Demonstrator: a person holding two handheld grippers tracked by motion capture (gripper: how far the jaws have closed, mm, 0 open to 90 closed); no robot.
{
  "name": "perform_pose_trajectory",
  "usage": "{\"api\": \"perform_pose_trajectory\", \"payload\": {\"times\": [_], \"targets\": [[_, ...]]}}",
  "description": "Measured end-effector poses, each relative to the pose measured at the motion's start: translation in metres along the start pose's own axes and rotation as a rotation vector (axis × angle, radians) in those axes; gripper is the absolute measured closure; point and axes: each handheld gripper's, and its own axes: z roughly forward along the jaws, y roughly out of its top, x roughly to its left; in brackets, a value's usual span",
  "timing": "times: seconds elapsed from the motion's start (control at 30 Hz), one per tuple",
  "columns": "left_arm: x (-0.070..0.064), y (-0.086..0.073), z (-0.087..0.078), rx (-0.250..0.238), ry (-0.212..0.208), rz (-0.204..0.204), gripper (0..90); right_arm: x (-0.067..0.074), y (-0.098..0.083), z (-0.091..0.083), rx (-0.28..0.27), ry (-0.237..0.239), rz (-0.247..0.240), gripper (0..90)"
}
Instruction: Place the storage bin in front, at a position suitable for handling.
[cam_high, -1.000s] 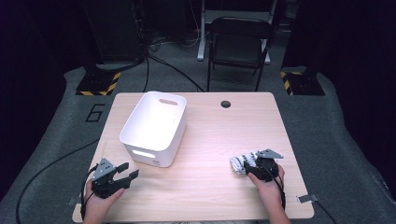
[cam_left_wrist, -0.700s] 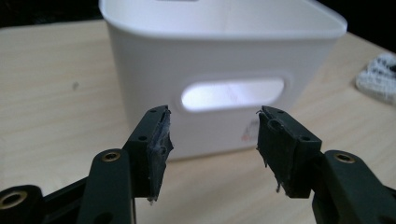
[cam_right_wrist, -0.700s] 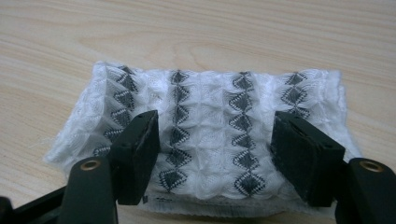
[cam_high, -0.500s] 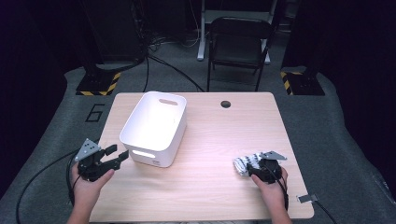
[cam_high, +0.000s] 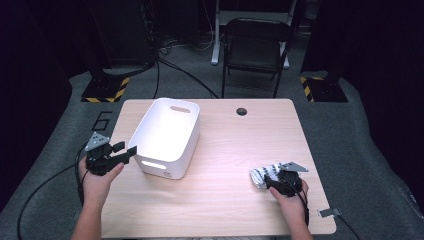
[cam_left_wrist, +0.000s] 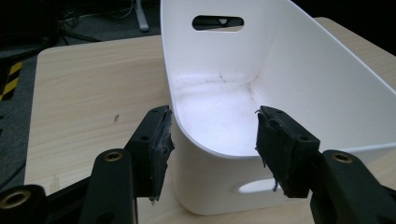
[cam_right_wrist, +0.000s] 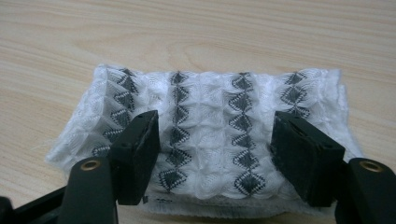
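High view: cloth (cam_high: 263, 174) is lying on bench (cam_high: 225, 205) near right edge, right gripper (cam_high: 283, 182) over it; bin (cam_high: 167, 136) mid-left. "6" on floor (cam_high: 102, 120).

Left gripper view: fingers (cam_left_wrist: 156, 144) wide, just been closing a bit, nothing between; could be knocking bin.

Right gripper view: fingers (cam_right_wrist: 137, 151) wide, straddling cloth, not pinching; may grab top layer only. No label.

The pale wooden rectangular counter (cam_high: 220, 150) carries a white plastic tub with handle slots (cam_high: 167, 137) toward its left, and a folded white cloth with dark diamond stripes (cam_high: 263, 174) lies near its right front.
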Motion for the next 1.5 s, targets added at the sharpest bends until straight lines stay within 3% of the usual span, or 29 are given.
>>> {"api": "perform_pose_trajectory", "payload": {"times": [0.1, 0.37, 0.47, 0.7, 1.0, 1.3, 1.5], "targets": [[0.005, -0.001, 0.006, 0.003, -0.012, -0.021, 44.5, 0.000, 0.001, 0.000, 0.010, 0.001, -0.003, 32.1], [0.003, -0.005, 0.018, 0.006, -0.009, -0.011, 47.3, 0.001, -0.001, 0.000, -0.002, 0.002, 0.008, 32.1], [0.003, -0.005, 0.023, 0.017, -0.021, -0.040, 47.5, 0.001, -0.003, -0.002, -0.005, 0.005, 0.006, 32.0], [0.000, -0.005, 0.023, 0.032, -0.036, -0.031, 46.8, 0.001, -0.004, -0.002, -0.014, 0.005, 0.008, 32.1], [-0.026, -0.011, 0.021, 0.051, -0.095, -0.028, 37.8, 0.000, -0.005, -0.004, -0.013, 0.018, 0.017, 32.1], [-0.047, -0.014, 0.013, 0.065, -0.136, -0.010, 39.1, -0.001, -0.005, -0.004, -0.013, 0.026, 0.016, 32.0], [-0.063, -0.012, 0.011, 0.109, -0.178, 0.010, 39.5, -0.001, -0.005, -0.004, -0.014, 0.026, 0.019, 32.0]]}}
